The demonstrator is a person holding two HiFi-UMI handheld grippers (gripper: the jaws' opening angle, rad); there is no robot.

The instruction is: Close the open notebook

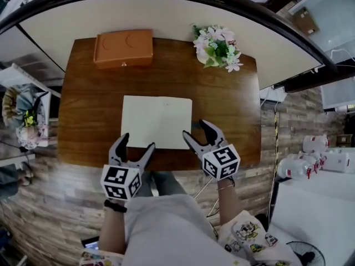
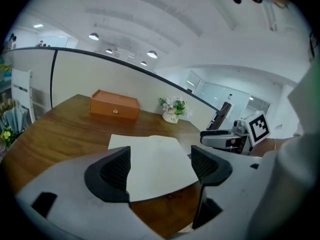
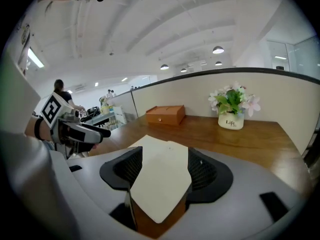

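Head view: wooden desk (image 1: 89, 121) centre frame, with the open notebook (image 1: 157, 121) flat in its middle, blank pages up. Left gripper (image 1: 137, 142) sits at the notebook's lower-left corner, jaws wide apart, holding nothing. Right gripper (image 1: 196, 128) is at the lower-right corner, jaws also wide, page corner between them; possibly touching, can't confirm. Both come in from frame bottom, jaws pointing up-frame. Right gripper view: white flower pot (image 3: 231, 120) reads "Life".

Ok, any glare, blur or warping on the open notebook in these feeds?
Head view: heavy fisheye bows the desk at its edges, but the notebook is sharp, evenly lit, no glare. Left gripper view: clear, black vignetted corners. Right gripper view: the same.
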